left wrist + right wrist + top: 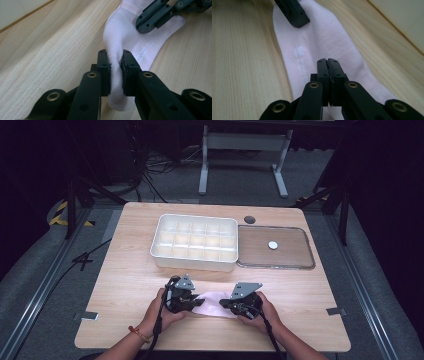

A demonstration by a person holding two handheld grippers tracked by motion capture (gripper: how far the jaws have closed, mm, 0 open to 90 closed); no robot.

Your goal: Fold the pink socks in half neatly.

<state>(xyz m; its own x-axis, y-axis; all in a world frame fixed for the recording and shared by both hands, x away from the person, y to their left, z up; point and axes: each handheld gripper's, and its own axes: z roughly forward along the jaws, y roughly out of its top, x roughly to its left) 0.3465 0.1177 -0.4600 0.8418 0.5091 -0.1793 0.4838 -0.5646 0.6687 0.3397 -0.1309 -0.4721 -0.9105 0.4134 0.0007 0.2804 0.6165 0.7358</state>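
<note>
A pale pink sock (214,302) lies flat on the wooden table (125,285) near its front edge, between my two grippers. My left gripper (198,301) is shut on one end of the sock (120,32), with a fold of fabric pinched between its pads (115,56). My right gripper (224,304) rests over the other end of the sock (324,37). Its jaws (327,61) are shut together, and I see no fabric between them. Small white lettering is printed on the sock. Each gripper view also shows the tip of the other gripper on the sock.
A white tray (195,264) with several compartments stands behind the grippers at the table's middle. To its right lies a flat clear lid (300,264) with a small white disc (272,245) on it. A dark round spot (249,219) marks the far edge.
</note>
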